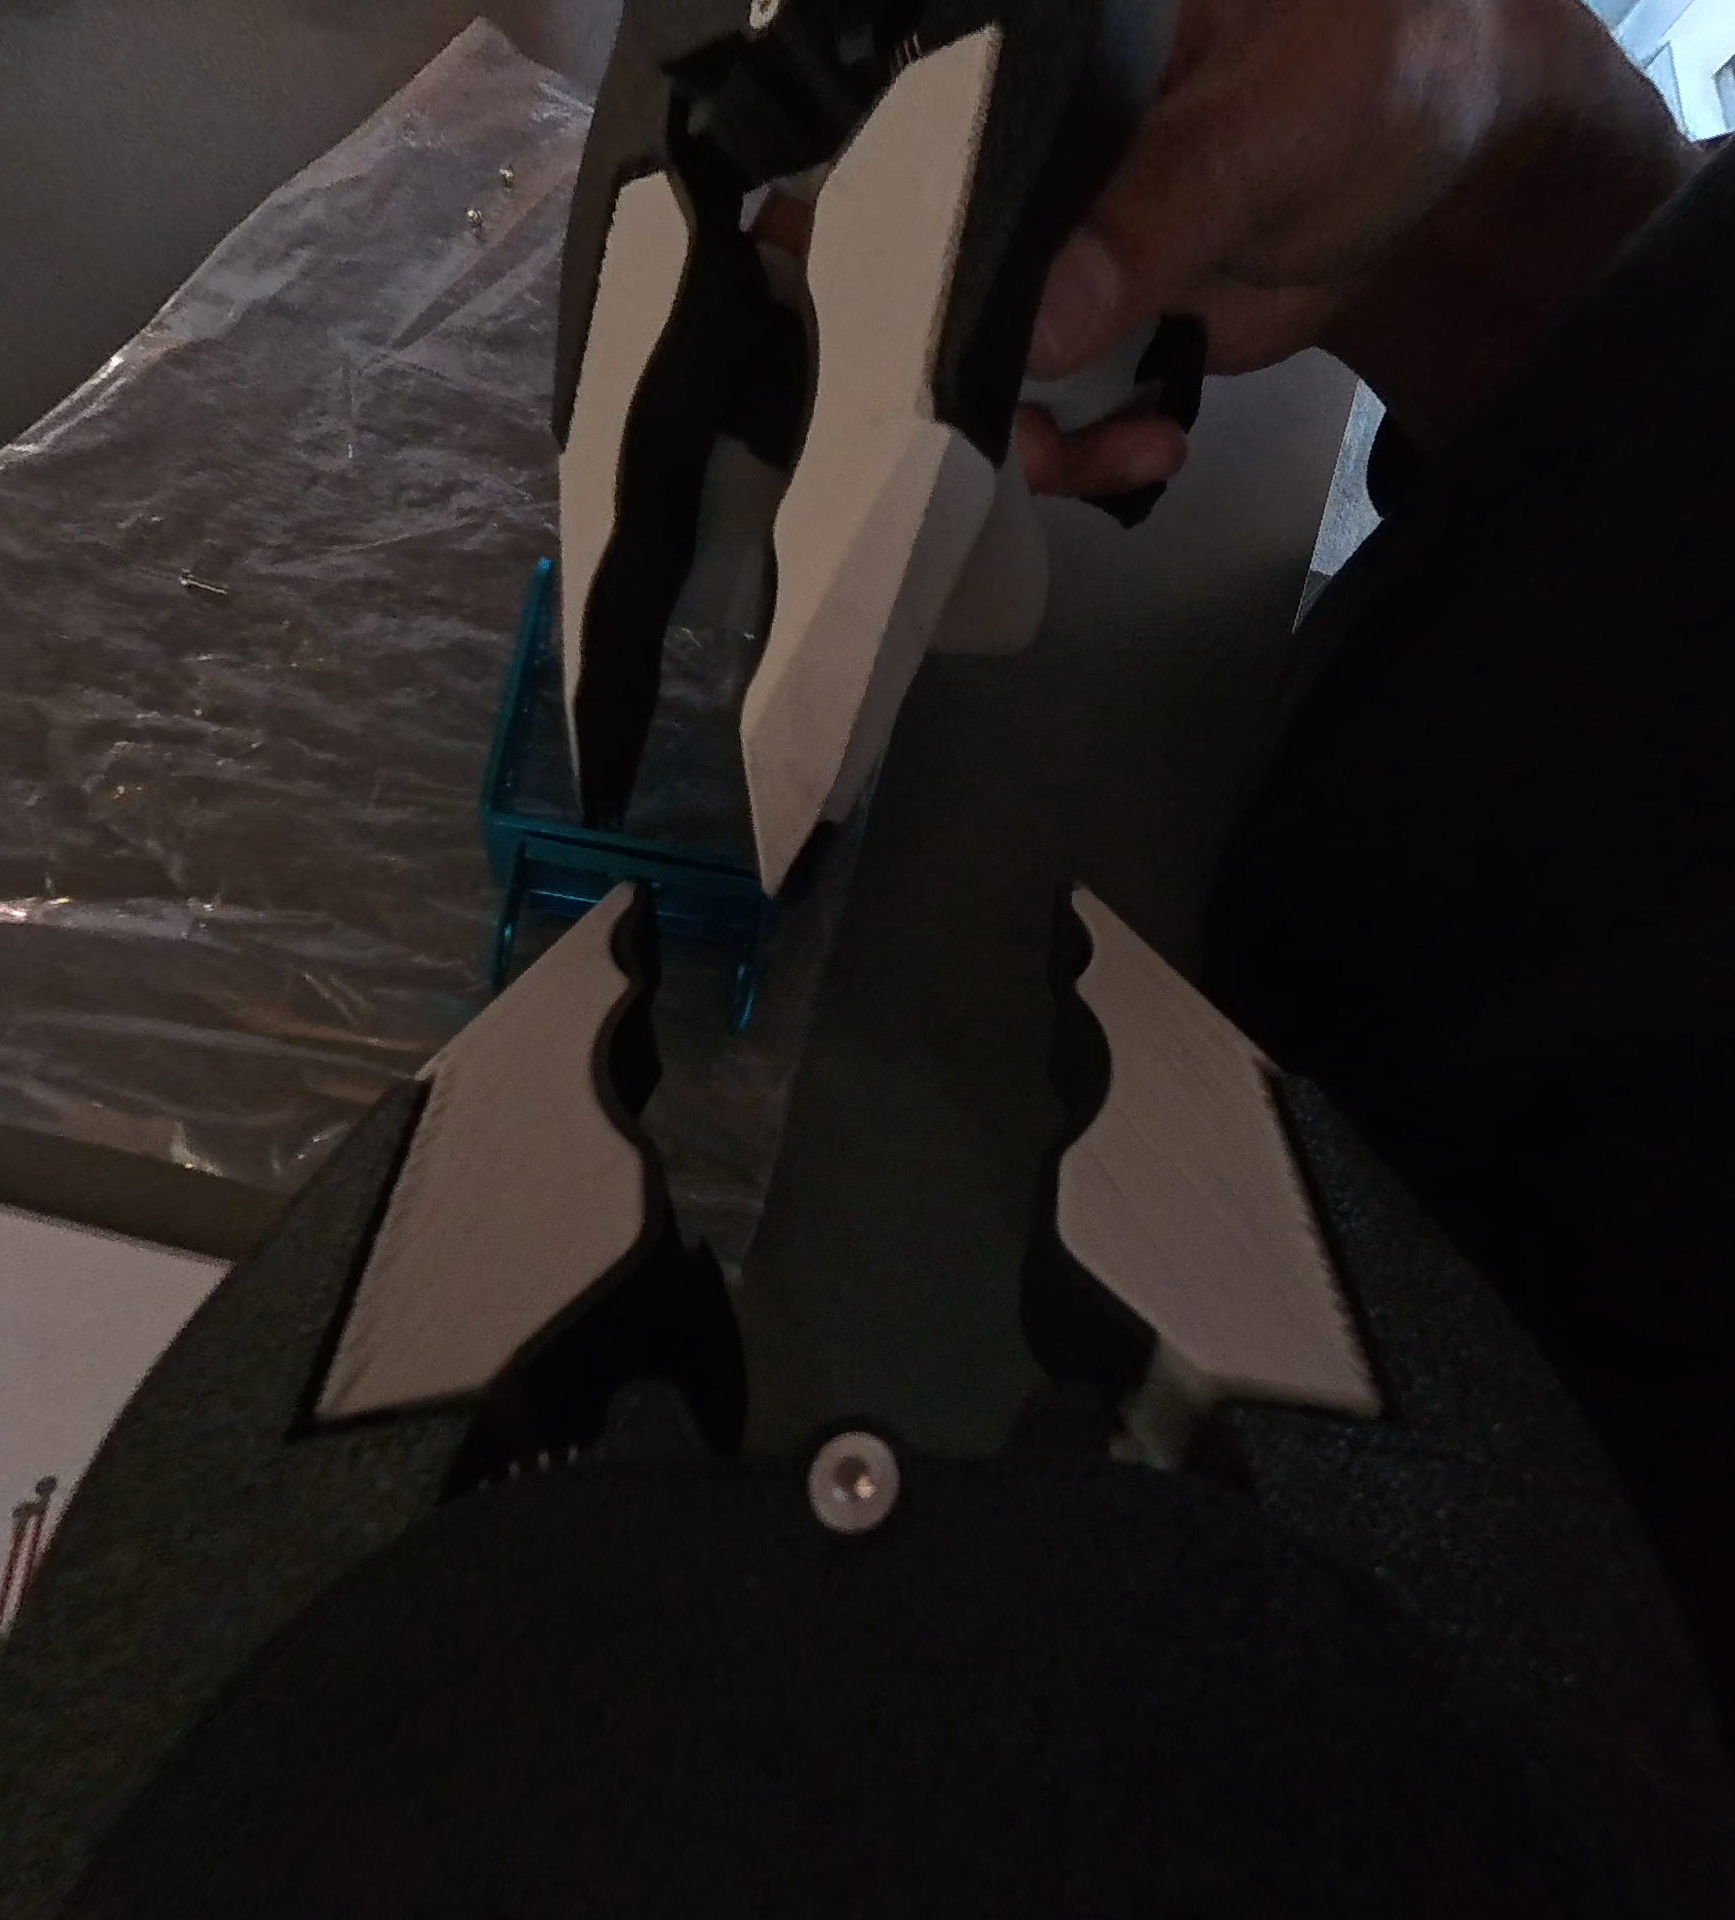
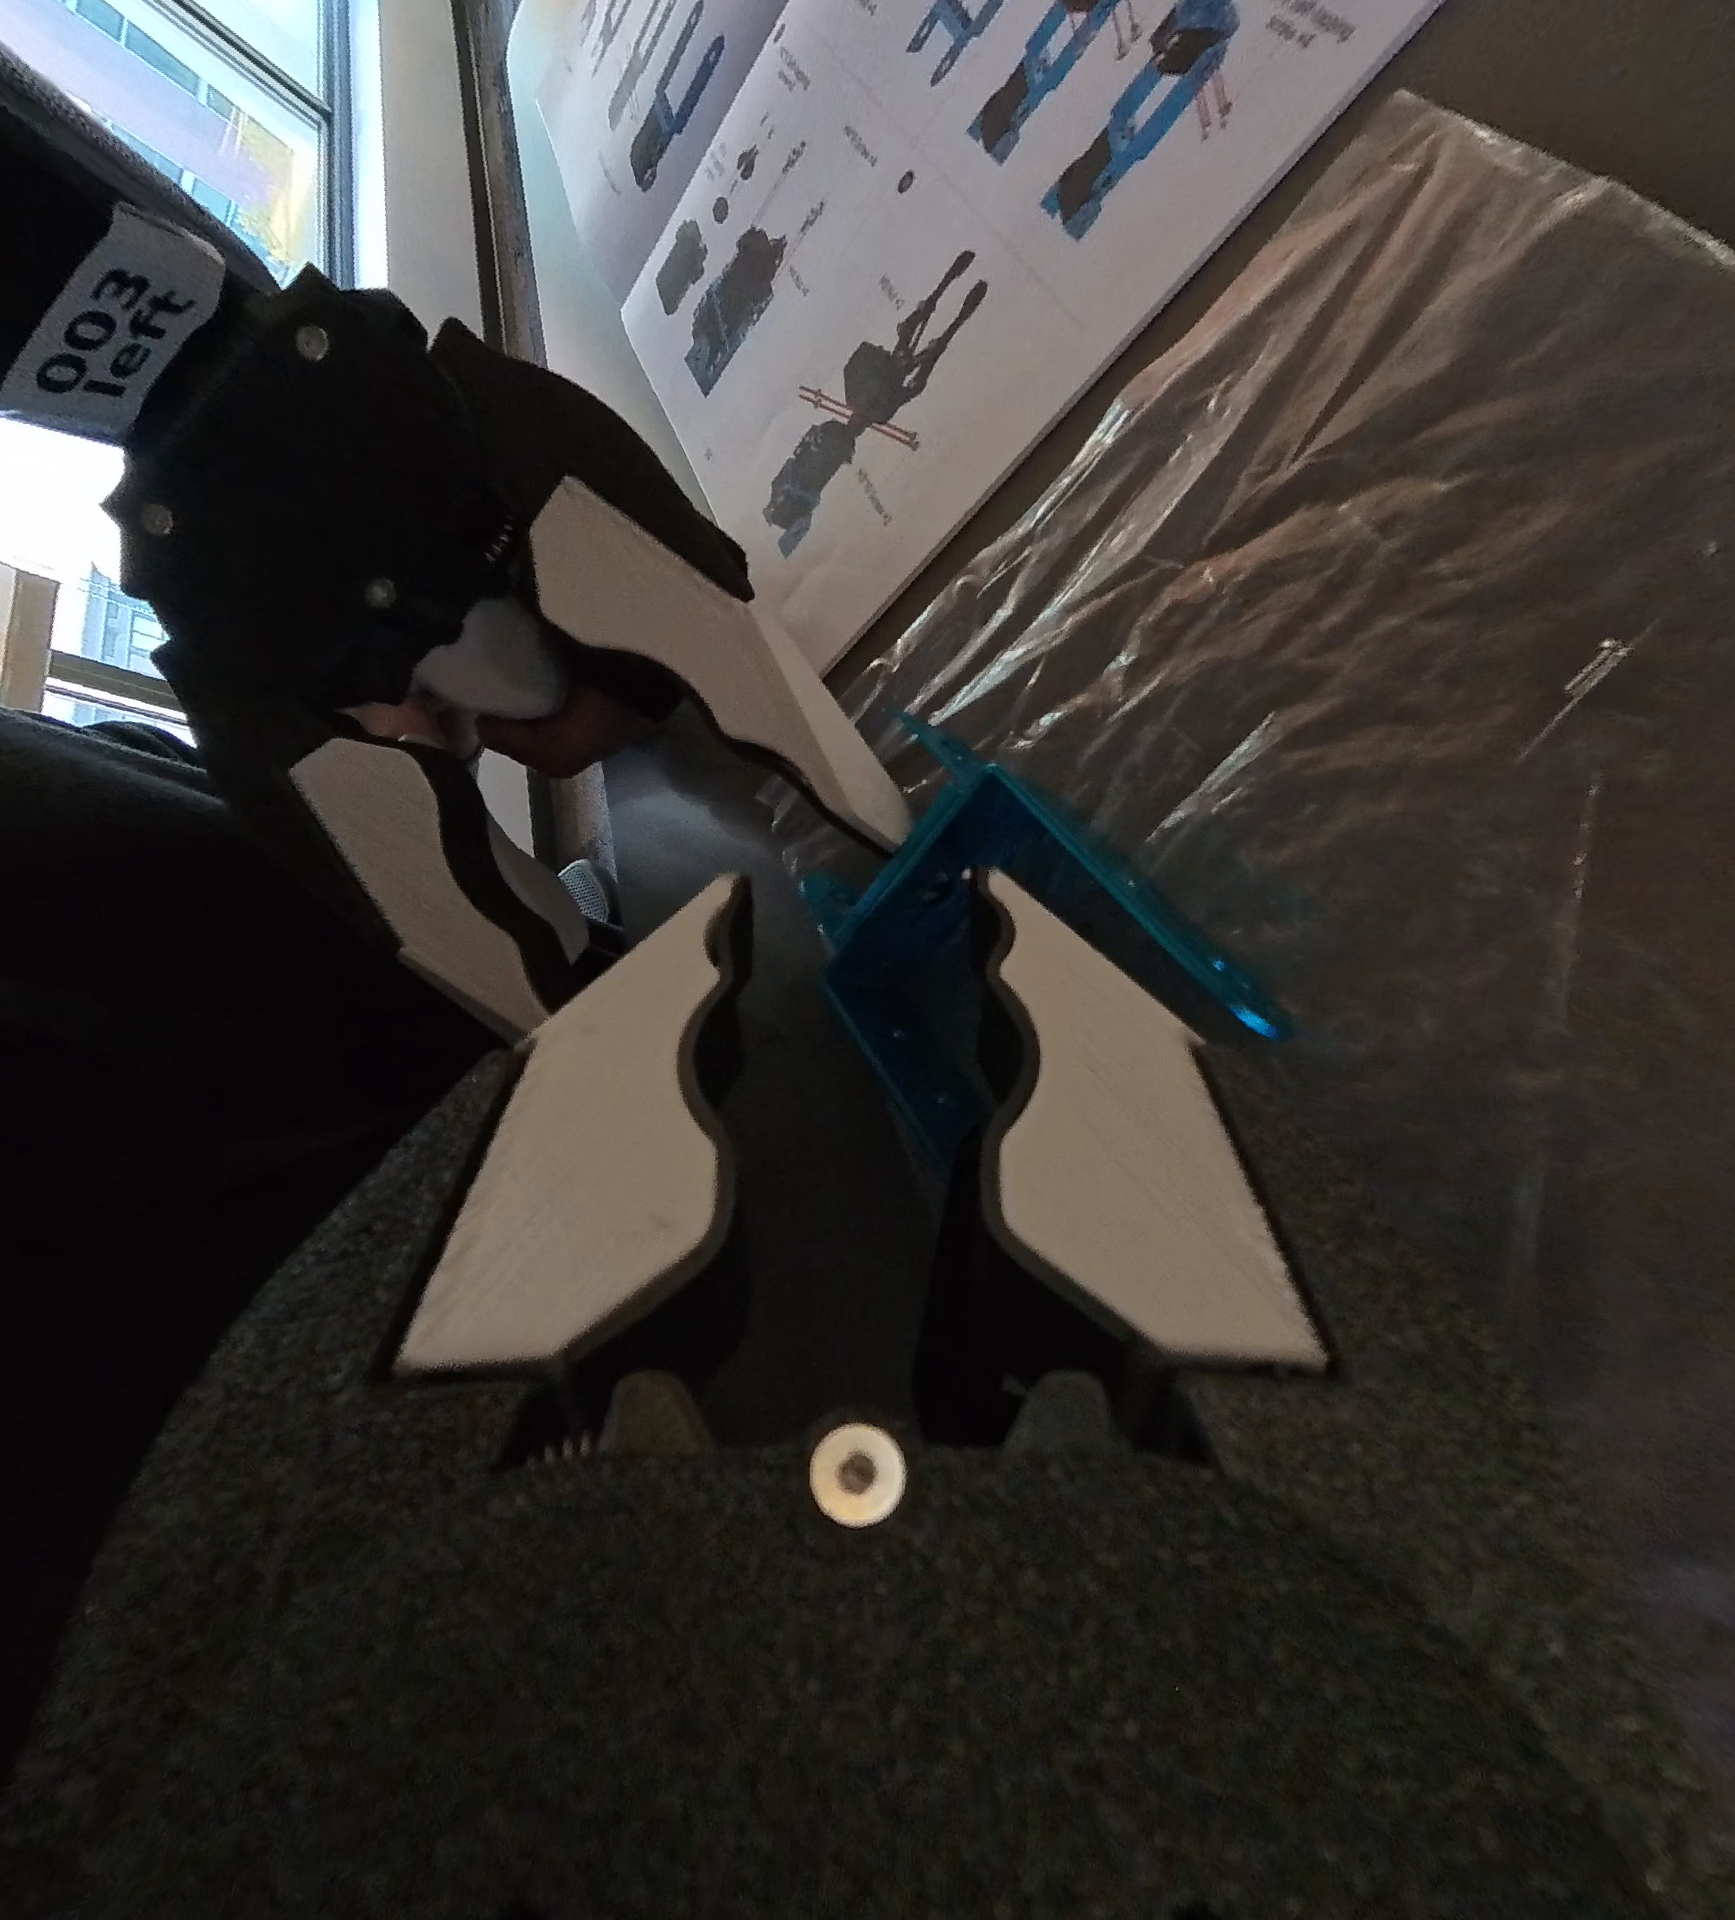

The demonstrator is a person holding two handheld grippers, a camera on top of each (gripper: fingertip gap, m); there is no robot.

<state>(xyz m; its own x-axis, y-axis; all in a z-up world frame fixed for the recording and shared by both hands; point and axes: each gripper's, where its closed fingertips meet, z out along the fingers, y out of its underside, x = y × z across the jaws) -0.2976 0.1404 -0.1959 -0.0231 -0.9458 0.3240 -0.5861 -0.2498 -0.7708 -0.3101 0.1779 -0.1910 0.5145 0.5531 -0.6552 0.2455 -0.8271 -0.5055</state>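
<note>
Both grippers meet at a blue metal bracket (image 2: 956, 935) lying on clear plastic sheeting (image 1: 219, 675). The left gripper (image 1: 852, 914) stands spread, one fingertip touching the bracket; the right gripper (image 2: 863, 894) is spread too, a bracket plate between its fingers

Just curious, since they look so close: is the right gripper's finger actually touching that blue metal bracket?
Touching. In the right wrist view, the right gripper's right finger lies against the blue metal bracket, no gap visible.

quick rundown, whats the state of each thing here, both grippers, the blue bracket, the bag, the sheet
left gripper: jaws open, one tip at the bracket
right gripper: jaws open, bracket between them
blue metal bracket: tilted on edge, not gripped
clear plastic bag: lying flat, crinkled, under the bracket
small screws: loose on the bag
instruction sheet: lying open beside the bag
</note>
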